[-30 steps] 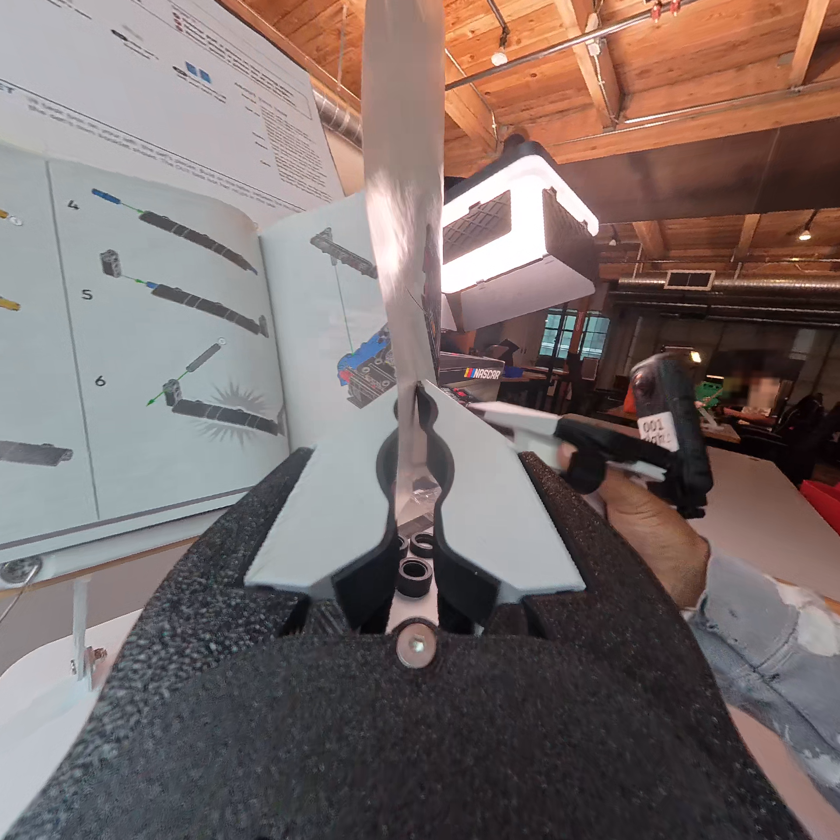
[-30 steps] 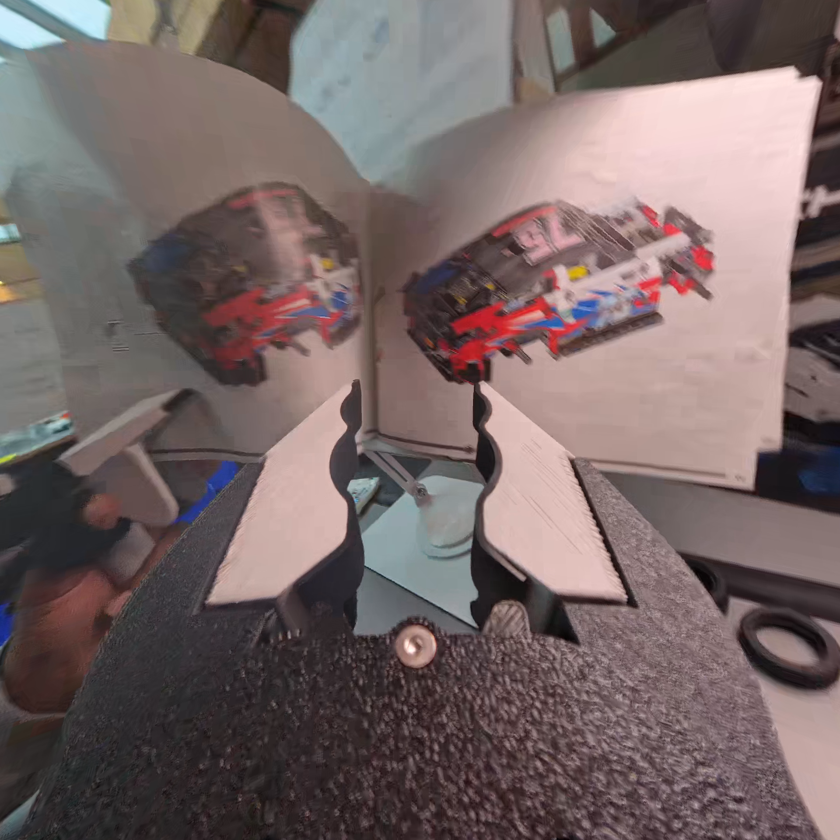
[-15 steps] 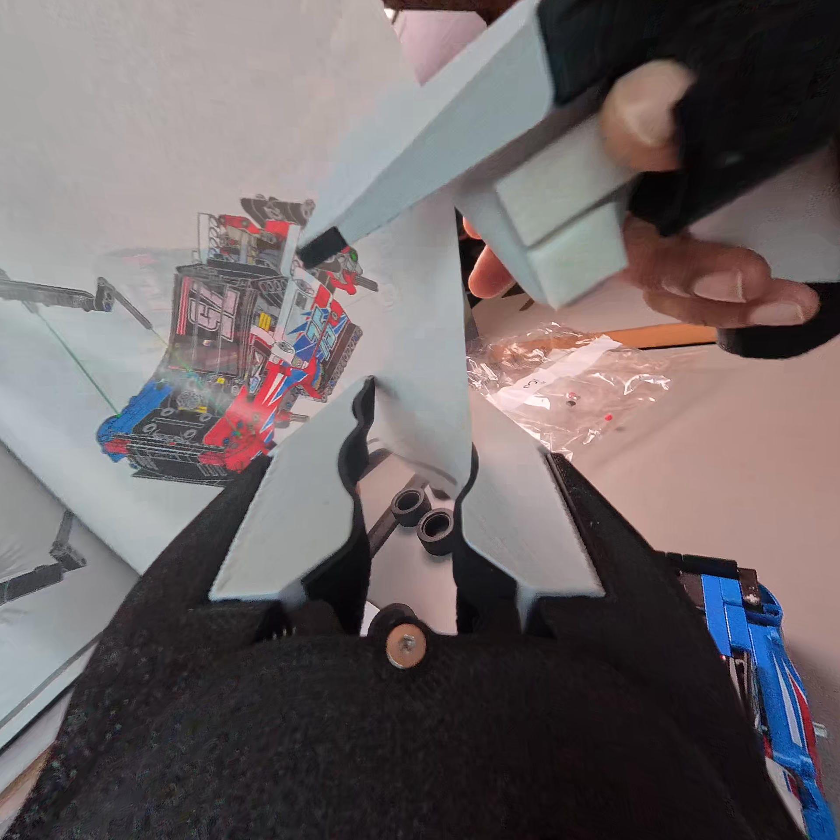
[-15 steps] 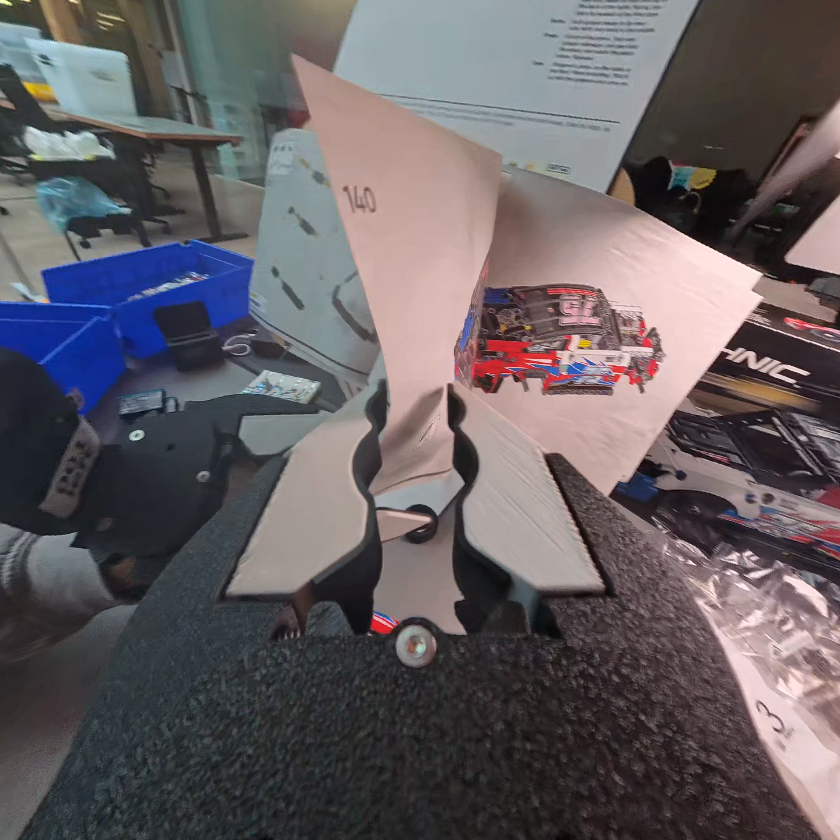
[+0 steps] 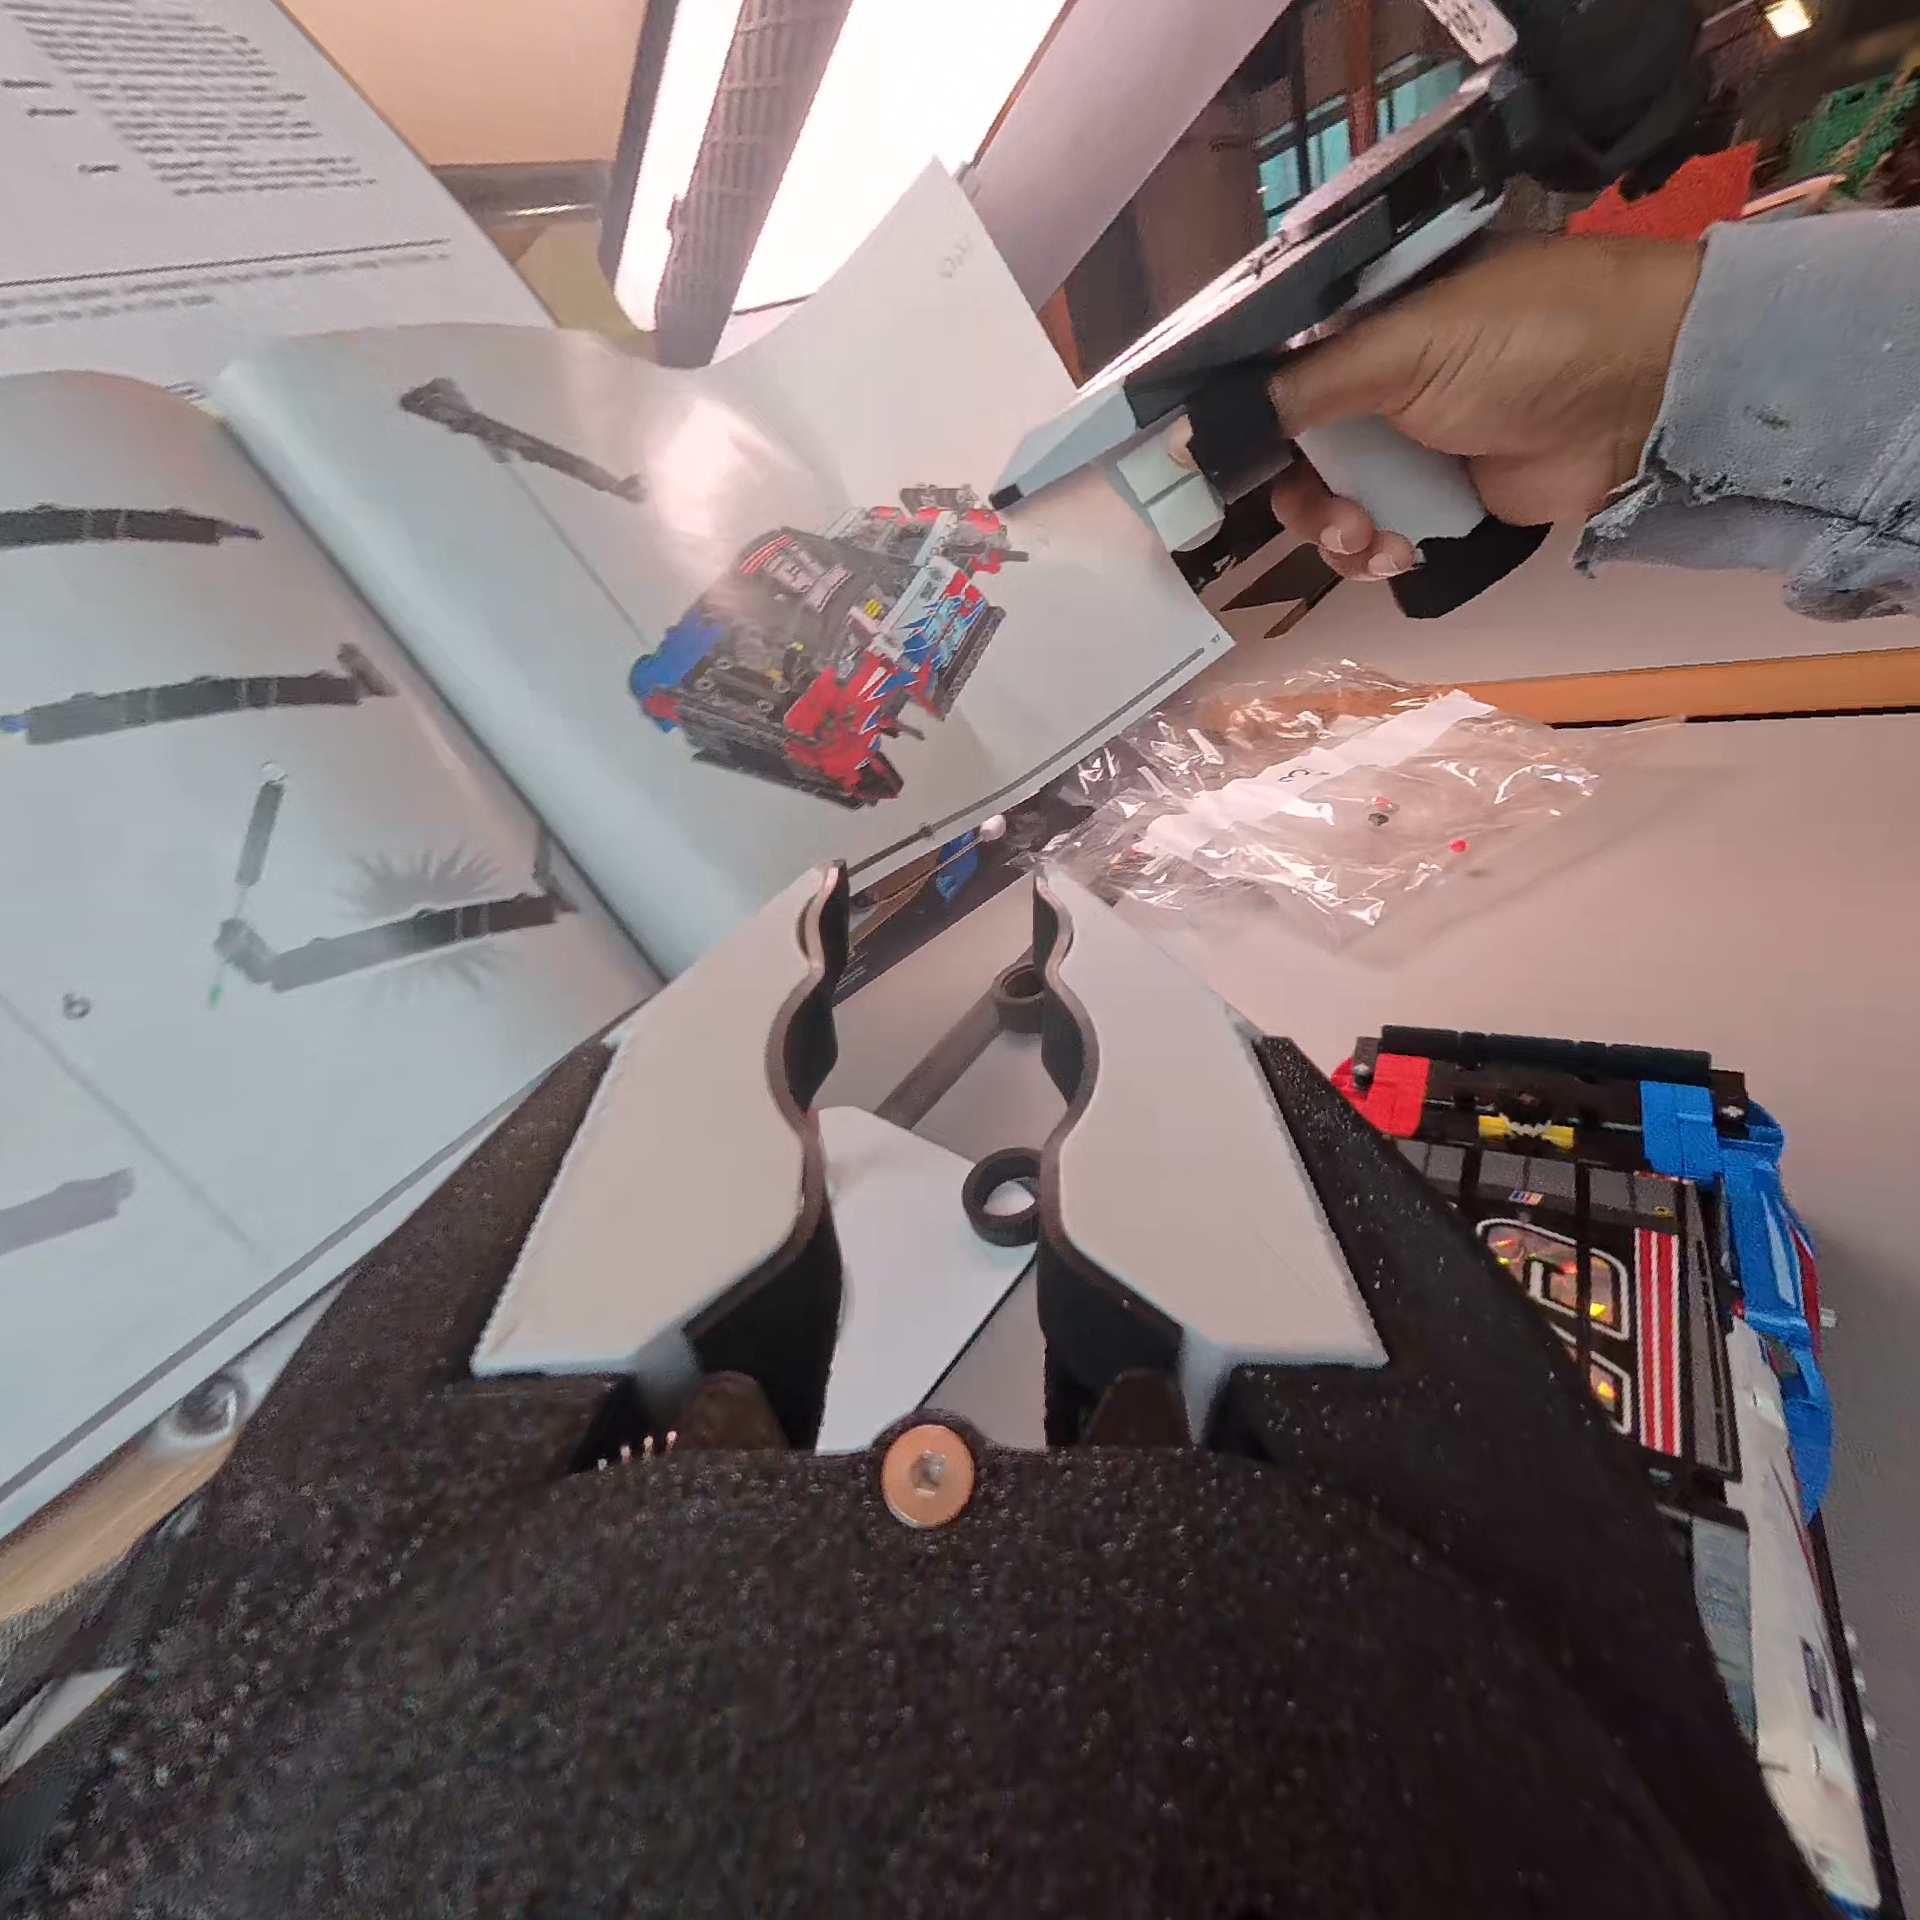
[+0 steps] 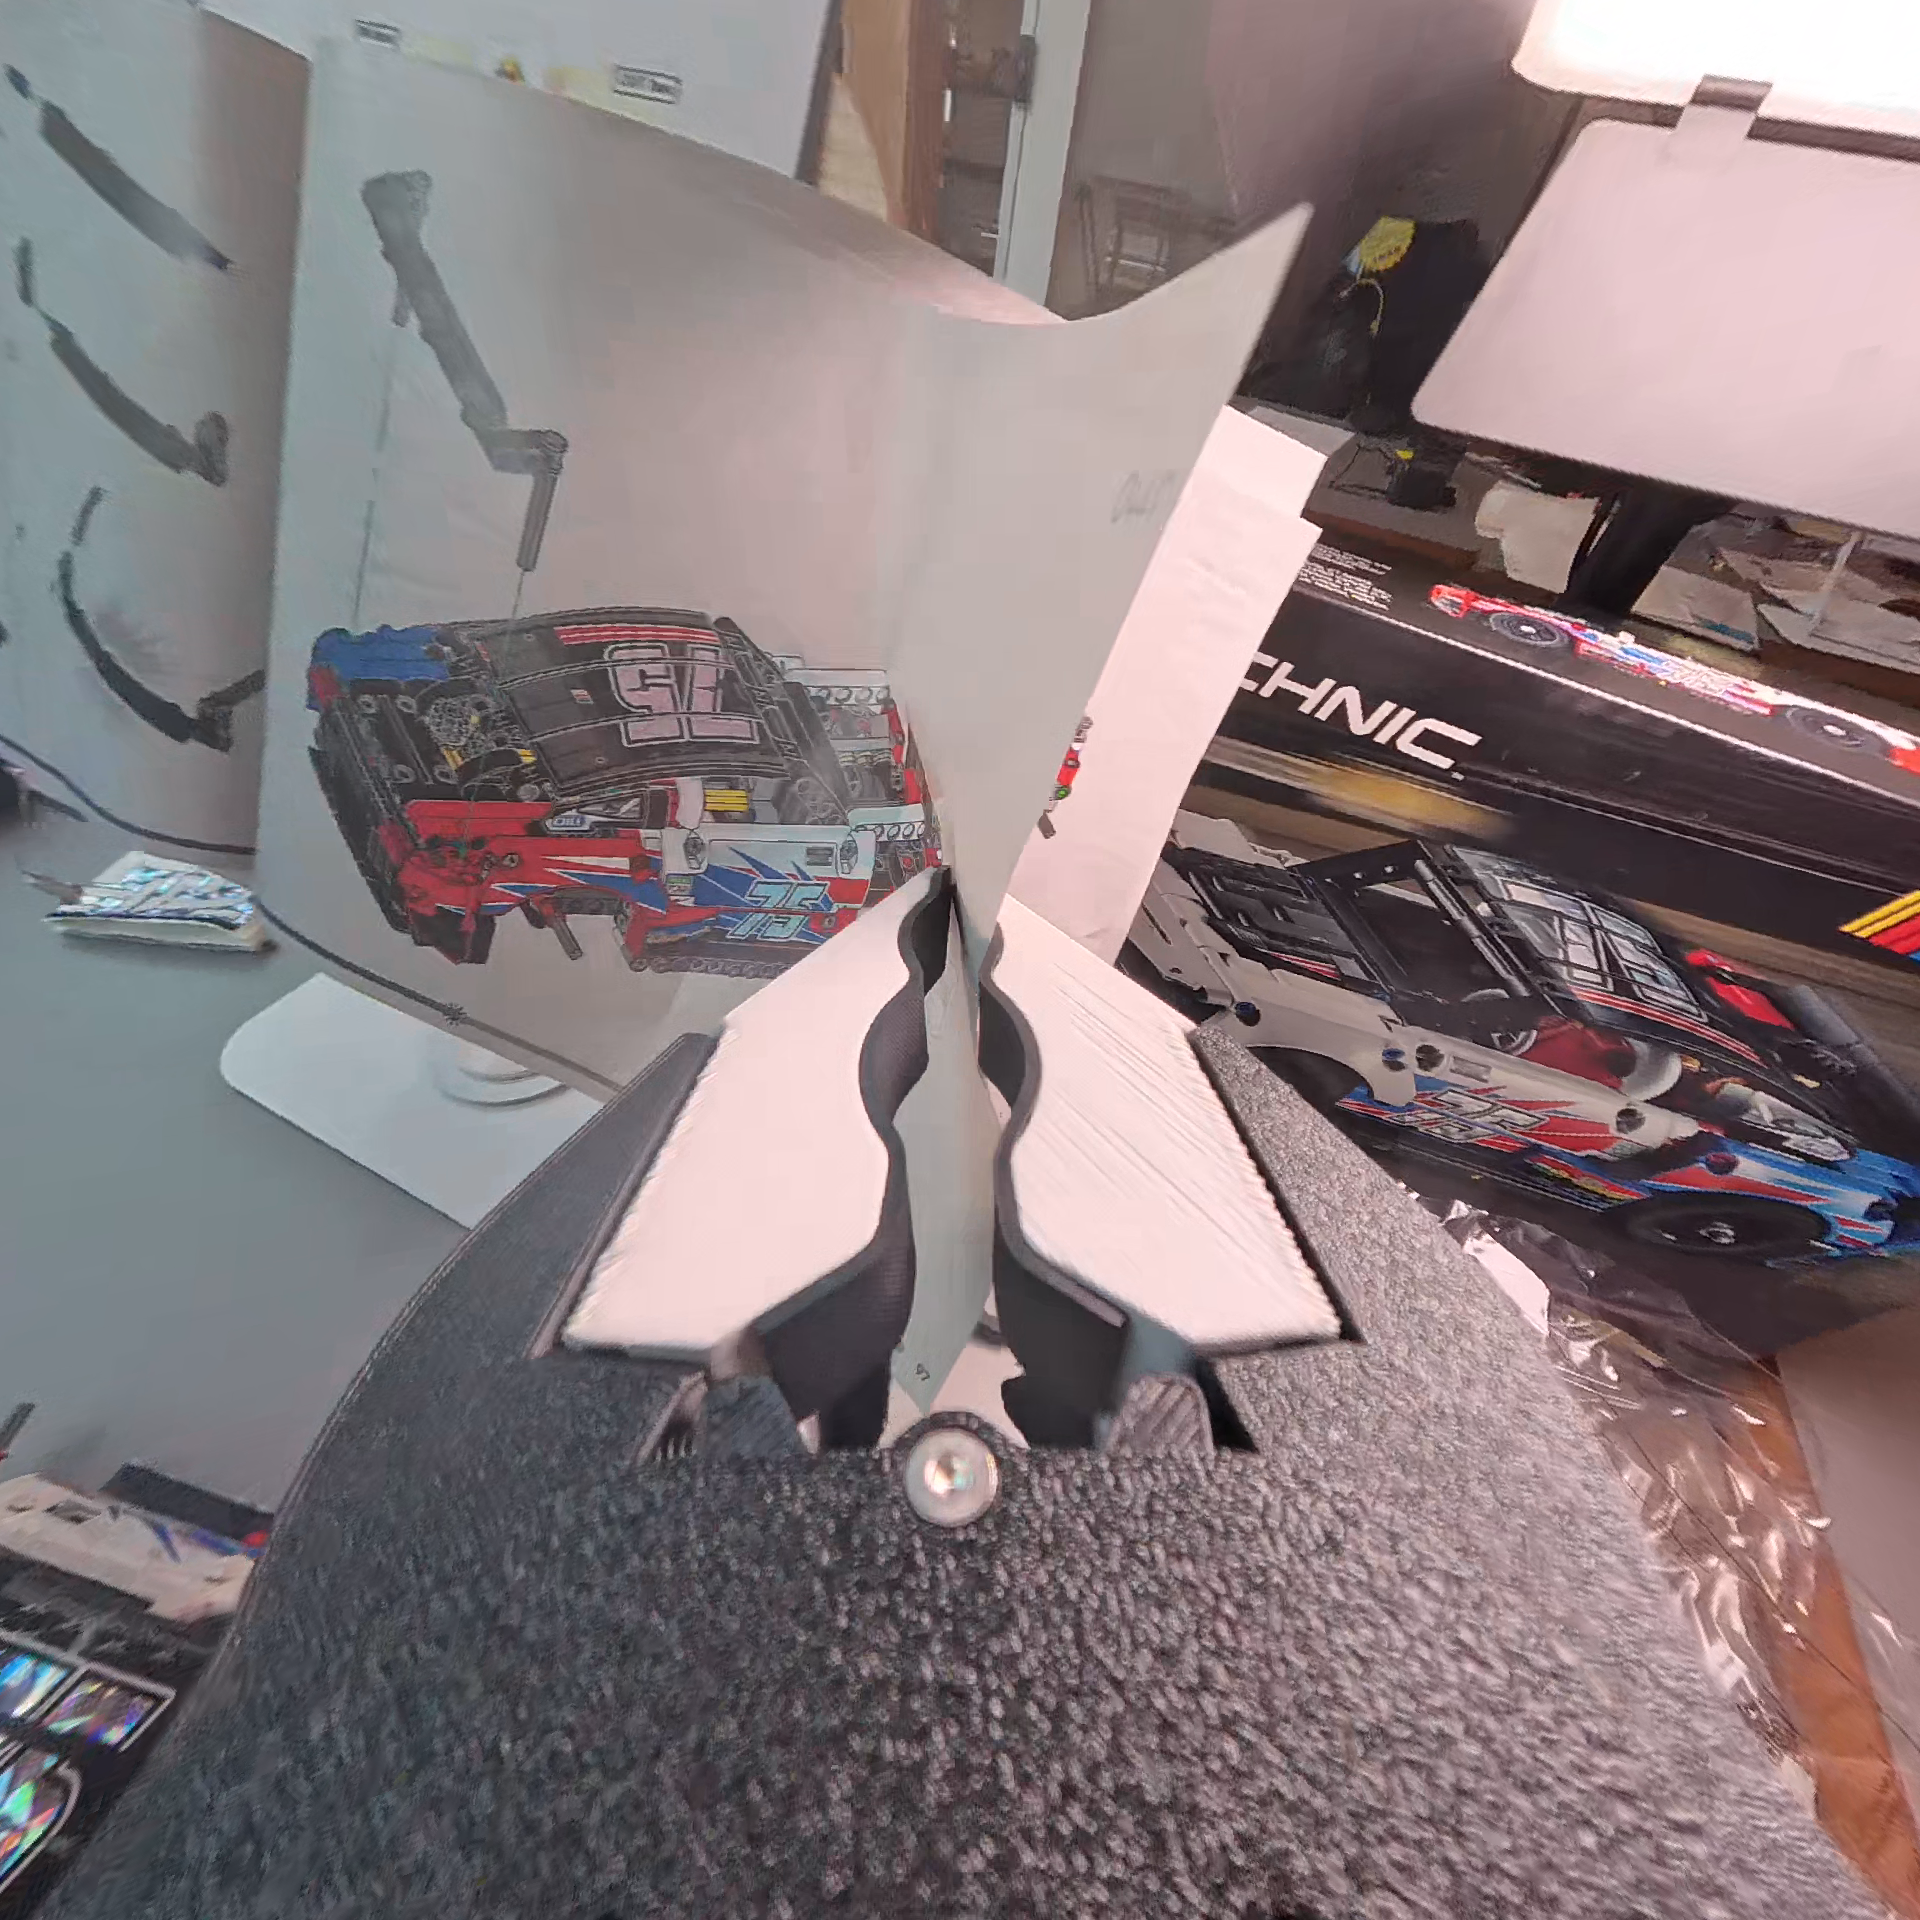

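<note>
Left gripper (image 5: 935, 914): I let go; jaws open, empty now.
Right gripper (image 6: 961, 904): now pinches the booklet page (image 6: 1039, 520), far right.

We see booklet (image 5: 343, 831) propped open at left on table (image 5: 1662, 914). Plastic bag (image 5: 1309, 810) lies right of booklet, model car (image 5: 1621, 1226) nearer us. Box (image 6: 1558, 790) right of booklet page (image 6: 1039, 623), pinched between our right jaws.

Bright overhead lamp (image 5: 727, 145) above pale table (image 5: 1662, 935).
</note>
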Demonstrator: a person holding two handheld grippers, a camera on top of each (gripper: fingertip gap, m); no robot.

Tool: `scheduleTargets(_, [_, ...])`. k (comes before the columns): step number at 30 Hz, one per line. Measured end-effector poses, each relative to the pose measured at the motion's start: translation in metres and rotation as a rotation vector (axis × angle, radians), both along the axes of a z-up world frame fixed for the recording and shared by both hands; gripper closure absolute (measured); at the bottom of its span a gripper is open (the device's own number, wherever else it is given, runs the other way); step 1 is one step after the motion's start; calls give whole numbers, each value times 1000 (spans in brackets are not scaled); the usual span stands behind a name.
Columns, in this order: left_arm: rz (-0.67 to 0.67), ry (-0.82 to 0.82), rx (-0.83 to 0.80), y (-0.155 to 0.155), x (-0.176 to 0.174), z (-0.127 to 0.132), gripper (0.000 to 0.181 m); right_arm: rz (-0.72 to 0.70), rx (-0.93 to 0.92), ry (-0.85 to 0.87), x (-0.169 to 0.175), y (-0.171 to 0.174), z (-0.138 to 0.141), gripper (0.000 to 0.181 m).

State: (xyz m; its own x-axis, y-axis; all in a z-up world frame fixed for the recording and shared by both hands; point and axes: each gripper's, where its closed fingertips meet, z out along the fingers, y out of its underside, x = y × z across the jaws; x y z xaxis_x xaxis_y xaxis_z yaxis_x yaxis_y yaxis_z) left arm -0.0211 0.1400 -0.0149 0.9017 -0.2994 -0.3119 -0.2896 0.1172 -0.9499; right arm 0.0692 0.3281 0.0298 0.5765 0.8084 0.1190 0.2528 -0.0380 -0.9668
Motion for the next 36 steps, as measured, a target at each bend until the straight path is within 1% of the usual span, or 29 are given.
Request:
scheduleTargets(1, [19, -10, -8, -1, -9, -2, 148, -3, -5, 8, -1, 8, -4, 179])
scheduleTargets(5, [82, -58, -45, 5, -35, -9, 156, -23, -18, 17, -6, 33, -17, 170])
scheduleTargets(7, [97, -77, -57, 11, -39, -7, 160, -35, -2, -10, -10, 41, -23, 169])
scheduleTargets(10, [116, -63, -68, 24, -40, 0, 166, -26, 22, -11, -15, 46, -24, 169])
scheduleTargets(14, [129, 17, -123, 52, -30, 7, 171, -52, 45, 4, -16, 52, -20, 165])
scheduleTargets(17, [215, 140, -190, 80, -34, 0, 177, -124, 41, 9, -9, 59, -21, 150])
scheduleTargets(20, [276, 216, -240, 98, -41, -5, 181, -242, 71, 86, 15, 55, -10, 143])
scheduleTargets(22, [290, 224, -261, 103, -41, -5, 181, -284, 162, 115, 29, 36, 0, 137])
scheduleTargets(23, [296, 228, -266, 104, -41, -6, 181, -257, 217, 112, 28, 19, 1, 139])
scheduleTargets(24, [301, 230, -267, 105, -41, -6, 181, -184, 260, 94, 19, -3, -3, 146])
scheduleTargets(25, [306, 233, -265, 105, -41, -6, 181, -90, 281, 58, 4, -26, -14, 148])
scheduleTargets(27, [319, 251, -261, 106, -42, -6, 181, 78, 258, -61, -28, -62, -55, 146])
scheduleTargets(28, [323, 261, -263, 107, -42, -6, 181, 133, 237, -129, -44, -74, -77, 140])
scheduleTargets(29, [328, 270, -267, 107, -42, -6, 181, 166, 226, -190, -58, -81, -98, 137])
scheduleTargets(30, [332, 278, -273, 107, -43, -6, 181, 172, 230, -246, -70, -83, -115, 137])
scheduleTargets(32, [336, 281, -282, 107, -43, -6, 181, 135, 262, -343, -86, -74, -135, 144])
scheduleTargets(33, [337, 283, -285, 107, -43, -6, 181, 102, 313, -391, -88, -65, -138, 155])
scheduleTargets(34, [338, 285, -287, 106, -43, -7, 181, 50, 397, -441, -86, -56, -134, 174])
scheduleTargets(35, [340, 289, -287, 106, -43, -7, 181, 16, 490, -491, -82, -53, -126, 181])
scheduleTargets(36, [344, 297, -287, 106, -44, -7, 181, -5, 581, -554, -76, -52, -119, 181])
